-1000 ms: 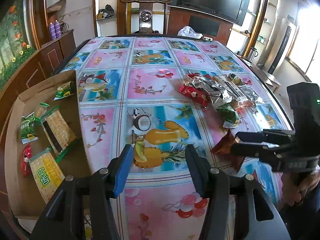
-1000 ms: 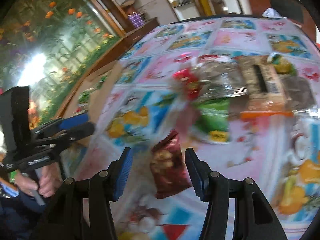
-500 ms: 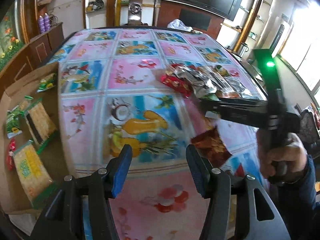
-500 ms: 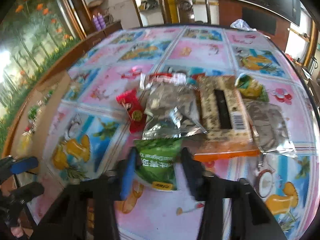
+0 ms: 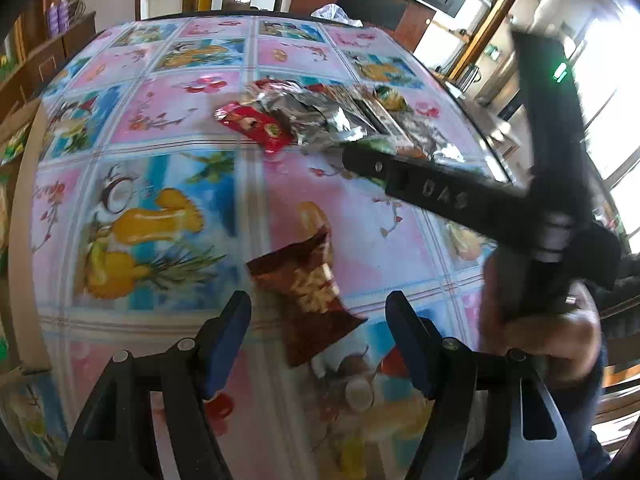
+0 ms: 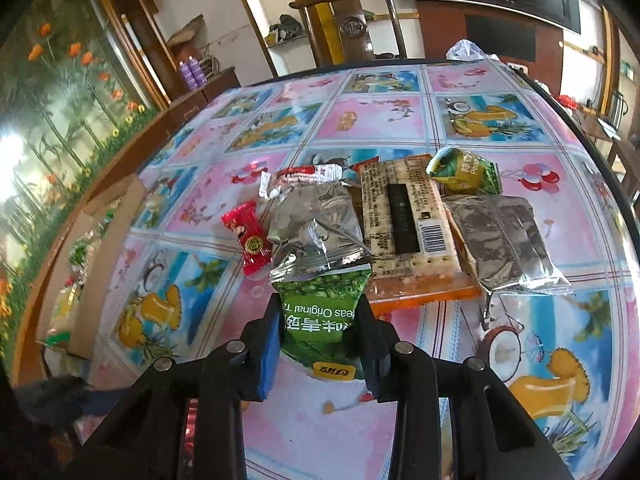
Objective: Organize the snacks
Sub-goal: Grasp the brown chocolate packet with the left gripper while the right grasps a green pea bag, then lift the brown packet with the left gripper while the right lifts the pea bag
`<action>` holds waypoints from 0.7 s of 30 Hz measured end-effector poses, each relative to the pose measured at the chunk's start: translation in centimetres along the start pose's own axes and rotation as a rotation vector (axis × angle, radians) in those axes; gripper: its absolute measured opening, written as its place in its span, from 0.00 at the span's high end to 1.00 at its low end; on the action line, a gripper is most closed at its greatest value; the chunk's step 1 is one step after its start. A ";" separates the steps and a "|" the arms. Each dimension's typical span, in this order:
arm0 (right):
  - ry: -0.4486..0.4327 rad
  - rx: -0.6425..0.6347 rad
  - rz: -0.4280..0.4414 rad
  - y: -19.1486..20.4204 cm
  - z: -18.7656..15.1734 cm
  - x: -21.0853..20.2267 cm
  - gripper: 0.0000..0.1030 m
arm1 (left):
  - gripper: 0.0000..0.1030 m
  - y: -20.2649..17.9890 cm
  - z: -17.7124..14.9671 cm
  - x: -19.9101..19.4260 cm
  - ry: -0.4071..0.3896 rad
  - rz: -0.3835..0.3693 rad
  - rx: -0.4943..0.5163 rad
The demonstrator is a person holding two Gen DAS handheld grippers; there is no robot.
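A pile of snack packets lies on the patterned tablecloth: a green pea packet, a red packet, a silver bag, a cracker pack and another silver bag. My right gripper is closed around the green pea packet. A dark red snack bag lies on the table just ahead of my left gripper, which is open and empty. The right gripper's body crosses the left wrist view toward the pile.
A cardboard box holding several snacks sits at the table's left edge. A wooden chair stands at the far end, with cabinets and a TV behind. A white plastic bag lies at the far edge.
The right gripper let go of the dark red bag, moved to the pile and closed on the green pea packet. The left gripper swung right toward the dark red bag.
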State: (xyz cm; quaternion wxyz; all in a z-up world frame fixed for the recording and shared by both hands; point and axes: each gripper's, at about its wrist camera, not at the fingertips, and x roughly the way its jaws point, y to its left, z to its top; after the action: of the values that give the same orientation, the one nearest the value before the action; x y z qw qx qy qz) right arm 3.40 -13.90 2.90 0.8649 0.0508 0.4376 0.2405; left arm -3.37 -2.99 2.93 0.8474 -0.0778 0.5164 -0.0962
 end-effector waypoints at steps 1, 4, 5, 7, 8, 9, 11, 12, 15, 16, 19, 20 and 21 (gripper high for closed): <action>-0.005 0.006 0.007 -0.1 0.0 -0.2 0.65 | 0.33 -0.4 0.1 0.5 -0.003 0.031 0.010; -0.014 0.013 0.030 -0.2 -0.2 -0.6 0.65 | 0.44 -0.9 0.2 1.2 -0.028 0.108 0.057; -0.013 0.010 0.034 0.0 -0.3 -0.7 0.65 | 0.55 -0.9 0.2 1.4 -0.030 0.122 0.070; -0.005 -0.010 0.046 0.5 -0.4 -0.6 0.65 | 0.66 -0.7 0.1 1.7 -0.027 0.140 0.103; 0.001 -0.023 0.051 0.9 -0.6 -0.4 0.65 | 0.66 -0.6 -0.1 1.6 -0.037 0.152 0.118; 0.006 -0.034 0.054 1.2 -0.7 -0.3 0.65 | 0.66 -0.4 -0.2 1.6 -0.047 0.172 0.133; 0.026 -0.072 0.054 2.2 -1.1 0.3 0.64 | 0.66 0.5 -0.3 1.4 -0.068 0.182 0.141; 0.033 -0.085 0.048 2.5 -1.3 0.5 0.64 | 0.66 1.0 -0.3 1.3 -0.076 0.185 0.138; 0.050 -0.114 0.020 3.1 -1.7 1.1 0.64 | 0.66 2.1 -0.4 1.0 -0.088 0.204 0.145; 0.055 -0.116 0.015 3.0 -1.8 1.3 0.64 | 0.66 2.5 -0.5 0.9 -0.090 0.202 0.146; 0.074 -0.126 0.002 3.0 -2.0 1.9 0.64 | 0.65 2.9 -0.6 0.6 -0.097 0.195 0.134; 0.071 -0.132 -0.001 3.1 -2.0 1.9 0.64 | 0.65 2.8 -0.7 0.7 -0.100 0.199 0.142; 0.071 -0.138 -0.004 3.2 -2.0 1.9 0.64 | 0.65 2.7 -0.8 0.7 -0.107 0.207 0.155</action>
State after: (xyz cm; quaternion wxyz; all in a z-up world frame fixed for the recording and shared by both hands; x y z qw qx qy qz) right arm 1.61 -10.44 1.20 0.8509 -0.0184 0.4503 0.2700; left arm -3.50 -0.60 1.32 0.8825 0.0364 0.4670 -0.0435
